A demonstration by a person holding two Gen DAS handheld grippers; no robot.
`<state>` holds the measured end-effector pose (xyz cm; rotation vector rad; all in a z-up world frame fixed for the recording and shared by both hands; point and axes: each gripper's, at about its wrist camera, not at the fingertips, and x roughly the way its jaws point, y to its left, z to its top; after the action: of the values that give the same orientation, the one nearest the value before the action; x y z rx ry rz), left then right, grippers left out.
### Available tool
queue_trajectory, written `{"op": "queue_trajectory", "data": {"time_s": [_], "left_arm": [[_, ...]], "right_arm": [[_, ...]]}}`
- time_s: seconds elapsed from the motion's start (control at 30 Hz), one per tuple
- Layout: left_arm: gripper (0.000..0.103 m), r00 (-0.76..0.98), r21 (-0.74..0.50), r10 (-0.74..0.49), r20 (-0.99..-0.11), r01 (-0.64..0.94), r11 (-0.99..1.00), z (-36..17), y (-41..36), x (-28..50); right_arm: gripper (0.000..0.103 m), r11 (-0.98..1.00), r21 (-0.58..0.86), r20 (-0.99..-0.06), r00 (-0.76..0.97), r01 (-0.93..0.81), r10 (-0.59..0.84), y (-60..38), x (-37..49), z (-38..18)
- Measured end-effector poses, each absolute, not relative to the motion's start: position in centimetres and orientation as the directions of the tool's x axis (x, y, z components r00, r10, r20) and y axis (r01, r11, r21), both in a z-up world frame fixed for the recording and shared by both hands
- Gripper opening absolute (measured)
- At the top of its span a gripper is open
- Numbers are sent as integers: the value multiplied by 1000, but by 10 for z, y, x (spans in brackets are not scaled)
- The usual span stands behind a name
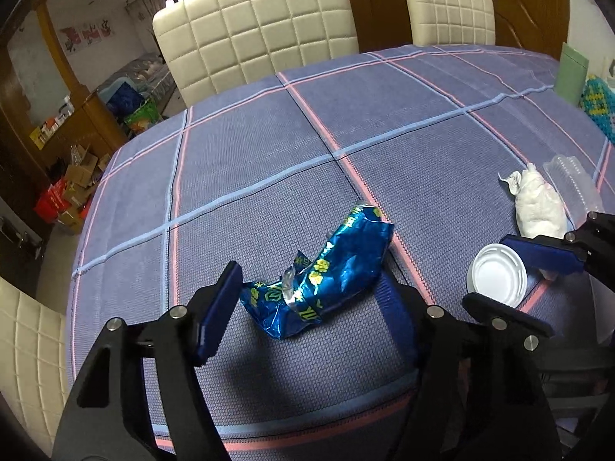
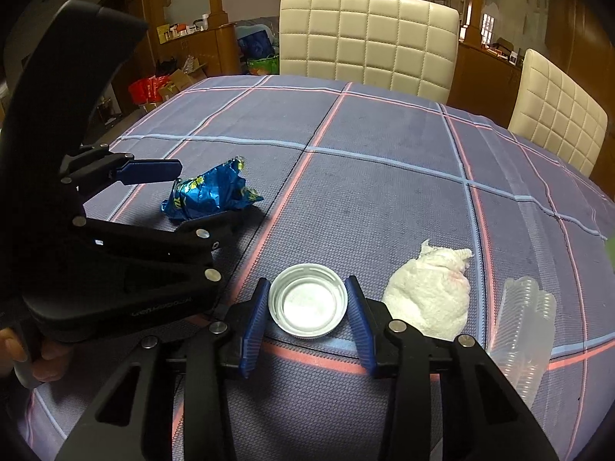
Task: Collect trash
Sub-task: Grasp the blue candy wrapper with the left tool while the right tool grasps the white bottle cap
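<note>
A crumpled blue foil wrapper (image 1: pixel 323 280) lies on the plaid tablecloth (image 1: pixel 269 153) between the fingers of my open left gripper (image 1: pixel 311 288); it also shows in the right wrist view (image 2: pixel 211 196). A white round lid (image 2: pixel 307 299) lies open side up between the fingers of my right gripper (image 2: pixel 307 297), which close in on its rim from both sides; whether they grip it I cannot tell. The lid also shows in the left wrist view (image 1: pixel 496 274). A crumpled white tissue (image 2: pixel 430 296) and a clear plastic container (image 2: pixel 526 330) lie to the right.
Cream padded chairs (image 2: pixel 369 38) stand at the table's far side. A green box (image 1: pixel 572 77) and a knitted item (image 1: pixel 599 103) sit at the far right. Cardboard boxes and bags (image 1: pixel 73 188) clutter the floor to the left.
</note>
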<state>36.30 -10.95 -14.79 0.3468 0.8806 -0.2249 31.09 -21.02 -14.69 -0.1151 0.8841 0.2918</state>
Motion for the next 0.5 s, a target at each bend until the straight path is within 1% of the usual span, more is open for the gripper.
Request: {"op": "queue_trajectory", "data": {"time_s": [0.07, 0.17, 0.2, 0.23, 0.5], "left_arm": [[65, 623, 216, -44, -781, 334, 917, -147, -111, 360], [59, 629, 224, -43, -777, 340, 914, -144, -113, 358], [53, 629, 223, -47, -776, 343, 912, -142, -113, 356], [44, 627, 223, -48, -777, 346, 911, -141, -113, 354], [41, 621, 213, -49, -782, 341, 915, -138, -108, 347]], "right_arm": [[39, 955, 18, -776, 599, -297, 200, -210, 311, -147], [39, 956, 14, -778, 598, -292, 194, -209, 309, -146], [39, 956, 12, -779, 597, -292, 192, -209, 309, -146], [39, 956, 10, -779, 597, -292, 190, -209, 308, -146], [39, 956, 9, -774, 603, -293, 192, -209, 304, -140]]}}
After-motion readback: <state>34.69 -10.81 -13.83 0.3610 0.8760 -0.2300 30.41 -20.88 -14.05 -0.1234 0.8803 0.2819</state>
